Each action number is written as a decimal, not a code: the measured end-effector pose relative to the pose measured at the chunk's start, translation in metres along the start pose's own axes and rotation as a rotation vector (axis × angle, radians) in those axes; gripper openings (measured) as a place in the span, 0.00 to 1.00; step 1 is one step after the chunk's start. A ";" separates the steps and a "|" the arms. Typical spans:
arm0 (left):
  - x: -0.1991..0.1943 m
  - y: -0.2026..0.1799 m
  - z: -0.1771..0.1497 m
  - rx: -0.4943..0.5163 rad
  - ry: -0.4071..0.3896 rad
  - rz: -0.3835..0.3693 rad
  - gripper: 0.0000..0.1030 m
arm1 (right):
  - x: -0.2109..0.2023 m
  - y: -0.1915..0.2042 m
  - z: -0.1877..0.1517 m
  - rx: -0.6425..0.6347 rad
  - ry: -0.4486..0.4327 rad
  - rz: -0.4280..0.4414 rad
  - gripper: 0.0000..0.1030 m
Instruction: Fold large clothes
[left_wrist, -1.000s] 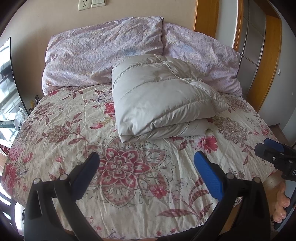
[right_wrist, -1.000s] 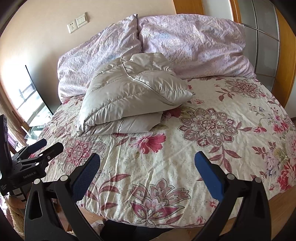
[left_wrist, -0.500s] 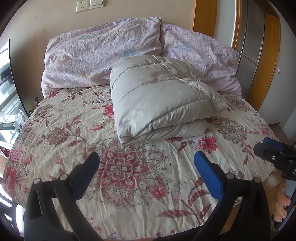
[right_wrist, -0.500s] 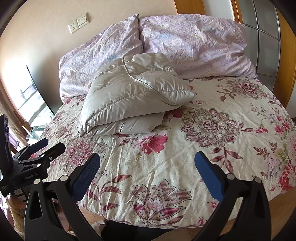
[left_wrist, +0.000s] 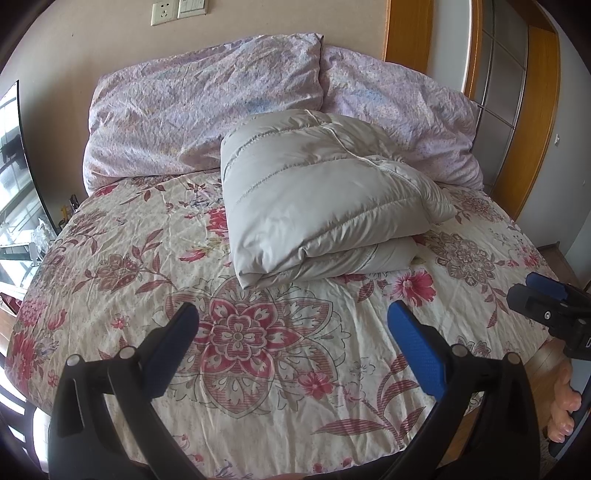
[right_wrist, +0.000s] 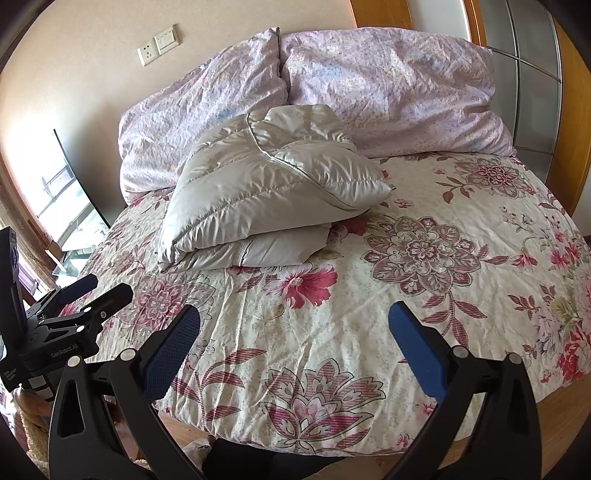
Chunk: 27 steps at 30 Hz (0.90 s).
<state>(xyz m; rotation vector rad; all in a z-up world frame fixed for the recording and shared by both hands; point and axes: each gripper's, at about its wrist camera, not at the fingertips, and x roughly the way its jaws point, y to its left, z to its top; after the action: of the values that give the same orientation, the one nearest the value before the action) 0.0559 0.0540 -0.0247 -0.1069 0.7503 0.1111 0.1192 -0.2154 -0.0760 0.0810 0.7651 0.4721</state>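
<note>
Floral cotton in cream, pink and maroon covers the bed (left_wrist: 258, 332), whose quilt (right_wrist: 424, 258) is spread nearly flat with light creases. Two lilac pillows (left_wrist: 207, 110) are propped against a beige wall, where a socket and switch plate (left_wrist: 179, 9) is mounted. Orange wooden door framing (left_wrist: 535, 110) is seen at the right of the room, and a bright window (right_wrist: 62, 199) at the left.

On the upper middle of the bed, touching the pillows, a pale grey quilted down jacket (left_wrist: 317, 195) is laid, folded into a thick stacked bundle. Its long axis runs across the bed, tilted slightly, with the folded edge turned toward the foot of the bed and a looser corner pointing to the right.

Near the foot of the bed, well apart from the jacket, the left gripper (left_wrist: 291, 332) is held level above the quilt, its blue-padded fingers (left_wrist: 417, 354) spread wide and gripping nothing. Beside it, the right gripper (right_wrist: 293, 332) is posed likewise, fingers (right_wrist: 415, 350) released and empty.
</note>
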 end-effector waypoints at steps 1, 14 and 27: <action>0.000 0.000 0.000 0.000 0.001 -0.001 0.98 | 0.000 0.001 0.000 0.000 0.000 0.001 0.99; 0.001 0.000 0.000 0.001 0.004 -0.003 0.98 | 0.001 0.000 0.001 0.000 0.002 0.003 0.99; 0.003 0.000 -0.001 0.001 0.008 -0.005 0.98 | 0.002 -0.001 0.001 0.000 0.004 0.004 0.99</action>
<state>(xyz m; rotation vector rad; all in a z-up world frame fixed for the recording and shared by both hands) 0.0579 0.0538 -0.0275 -0.1084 0.7577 0.1062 0.1214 -0.2150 -0.0762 0.0814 0.7689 0.4762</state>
